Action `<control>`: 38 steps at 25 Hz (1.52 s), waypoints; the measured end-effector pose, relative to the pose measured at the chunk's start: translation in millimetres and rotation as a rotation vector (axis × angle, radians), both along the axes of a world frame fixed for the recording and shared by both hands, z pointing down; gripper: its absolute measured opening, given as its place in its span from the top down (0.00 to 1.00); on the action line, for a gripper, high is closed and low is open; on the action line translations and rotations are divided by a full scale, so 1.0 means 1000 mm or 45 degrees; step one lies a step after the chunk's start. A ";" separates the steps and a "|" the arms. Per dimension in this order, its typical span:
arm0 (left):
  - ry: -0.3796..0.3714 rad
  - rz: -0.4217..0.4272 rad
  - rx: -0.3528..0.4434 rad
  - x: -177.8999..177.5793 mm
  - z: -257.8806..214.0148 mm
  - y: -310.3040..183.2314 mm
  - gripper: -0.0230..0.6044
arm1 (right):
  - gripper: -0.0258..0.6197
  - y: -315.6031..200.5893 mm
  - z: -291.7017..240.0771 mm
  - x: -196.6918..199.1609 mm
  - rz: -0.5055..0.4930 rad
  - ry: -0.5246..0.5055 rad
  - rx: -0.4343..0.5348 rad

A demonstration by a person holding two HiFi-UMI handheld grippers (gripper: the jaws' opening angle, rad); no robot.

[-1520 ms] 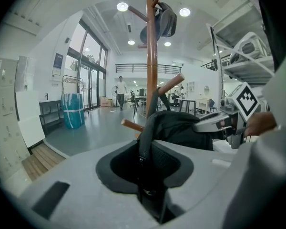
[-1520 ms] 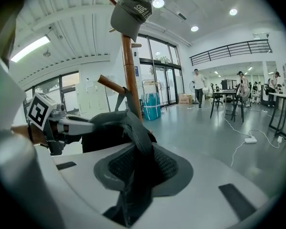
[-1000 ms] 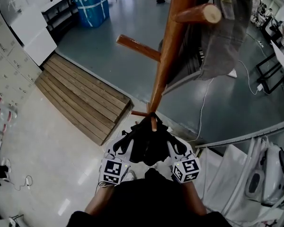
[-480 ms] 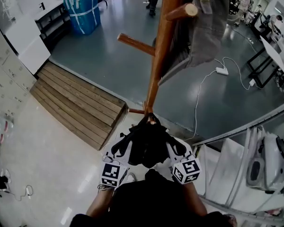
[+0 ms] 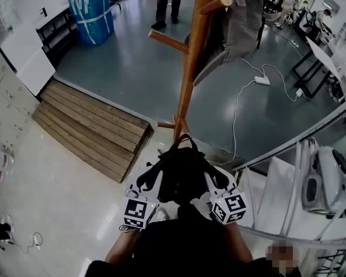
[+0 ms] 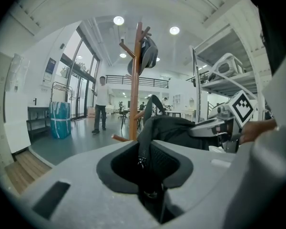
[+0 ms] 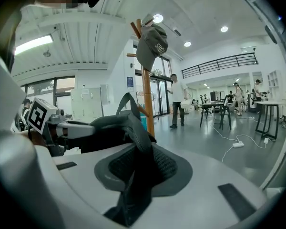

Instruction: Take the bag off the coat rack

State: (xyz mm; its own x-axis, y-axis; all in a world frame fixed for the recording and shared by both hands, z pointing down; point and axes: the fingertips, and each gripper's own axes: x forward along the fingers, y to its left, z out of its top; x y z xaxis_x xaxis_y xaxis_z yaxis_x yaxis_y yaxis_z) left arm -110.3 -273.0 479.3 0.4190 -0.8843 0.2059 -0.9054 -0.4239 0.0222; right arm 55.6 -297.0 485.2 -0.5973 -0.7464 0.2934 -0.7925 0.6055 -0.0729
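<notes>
I hold a black bag (image 5: 181, 175) close to my body, between both grippers. My left gripper (image 5: 154, 176) is shut on a black strap (image 6: 143, 147) at the bag's left side. On the bag's right side, my right gripper (image 5: 209, 178) is shut on a fold of the bag (image 7: 133, 175). The bag's top handle loop (image 5: 184, 140) stands free, just short of the low pegs of the wooden coat rack (image 5: 190, 56). A grey garment (image 5: 242, 22) still hangs high on the rack, with a grey cap (image 7: 152, 44) on it.
A wooden ramp (image 5: 86, 126) lies to the left and a blue wrapped bundle (image 5: 92, 13) stands beyond it. A person (image 5: 167, 2) stands behind the rack. A white power strip with its cable (image 5: 262, 81) lies on the floor. Metal shelving (image 5: 328, 178) is at my right.
The bag's handle sat over a low peg of the rack and has come off it. The rack now stands farther from me and the grippers. Both grips are unchanged.
</notes>
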 end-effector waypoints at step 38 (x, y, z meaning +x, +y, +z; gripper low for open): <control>0.061 0.165 -0.105 0.020 0.015 0.108 0.84 | 0.84 0.126 0.015 0.019 0.104 -0.050 -0.085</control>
State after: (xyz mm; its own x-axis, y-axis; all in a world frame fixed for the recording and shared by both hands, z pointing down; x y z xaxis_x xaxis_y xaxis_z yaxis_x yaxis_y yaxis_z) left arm -90.8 -165.5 494.7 0.5397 -0.8031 0.2526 -0.8403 -0.5322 0.1033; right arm 74.1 -170.6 499.7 -0.5471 -0.7728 0.3216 -0.8349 0.5315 -0.1432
